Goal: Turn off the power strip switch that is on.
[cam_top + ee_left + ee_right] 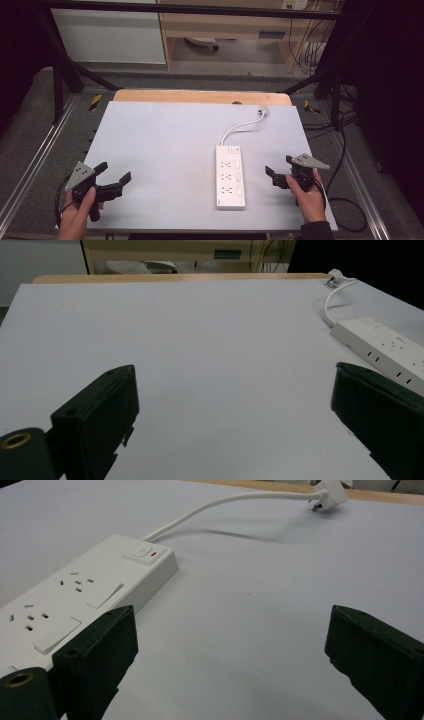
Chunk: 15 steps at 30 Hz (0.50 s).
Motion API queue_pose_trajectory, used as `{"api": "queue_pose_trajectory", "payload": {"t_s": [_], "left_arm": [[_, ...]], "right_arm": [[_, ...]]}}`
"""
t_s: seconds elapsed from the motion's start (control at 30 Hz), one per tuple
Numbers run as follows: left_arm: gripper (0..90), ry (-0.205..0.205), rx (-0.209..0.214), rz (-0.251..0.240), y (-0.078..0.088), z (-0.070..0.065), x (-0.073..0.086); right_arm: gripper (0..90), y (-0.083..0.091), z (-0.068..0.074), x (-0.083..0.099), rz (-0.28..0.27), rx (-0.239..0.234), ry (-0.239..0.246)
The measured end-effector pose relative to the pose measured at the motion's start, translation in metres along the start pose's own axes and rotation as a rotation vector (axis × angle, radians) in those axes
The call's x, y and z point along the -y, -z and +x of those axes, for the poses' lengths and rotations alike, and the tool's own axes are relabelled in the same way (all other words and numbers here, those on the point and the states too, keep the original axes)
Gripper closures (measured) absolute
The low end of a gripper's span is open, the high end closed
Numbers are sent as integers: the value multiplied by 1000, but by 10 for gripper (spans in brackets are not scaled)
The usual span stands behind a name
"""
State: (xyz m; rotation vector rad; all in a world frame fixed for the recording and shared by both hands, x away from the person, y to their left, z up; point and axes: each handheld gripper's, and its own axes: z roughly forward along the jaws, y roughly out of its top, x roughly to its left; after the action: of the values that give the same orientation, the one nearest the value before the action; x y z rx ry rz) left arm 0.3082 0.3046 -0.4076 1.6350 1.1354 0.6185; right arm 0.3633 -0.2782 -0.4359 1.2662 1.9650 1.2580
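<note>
White table (165, 150), both grippers (114, 181) (278, 171) wide and empty; right one may knock the near-right strip (230, 176) askew.

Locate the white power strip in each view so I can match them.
High view: power strip right of centre, near the front edge, beside the right gripper.
Left gripper view: at the right edge, above the right jaw.
Right gripper view: at left, behind the left jaw.
Shared landmark: its plug.
</note>
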Motion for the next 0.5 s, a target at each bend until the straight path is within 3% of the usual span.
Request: {"api": "queue_pose_trajectory", "payload": {"t_s": [0.5], "left_arm": [[52, -4, 1, -13, 0, 1, -1]], "right_arm": [[53, 13, 3, -15, -55, 28, -18]]}}
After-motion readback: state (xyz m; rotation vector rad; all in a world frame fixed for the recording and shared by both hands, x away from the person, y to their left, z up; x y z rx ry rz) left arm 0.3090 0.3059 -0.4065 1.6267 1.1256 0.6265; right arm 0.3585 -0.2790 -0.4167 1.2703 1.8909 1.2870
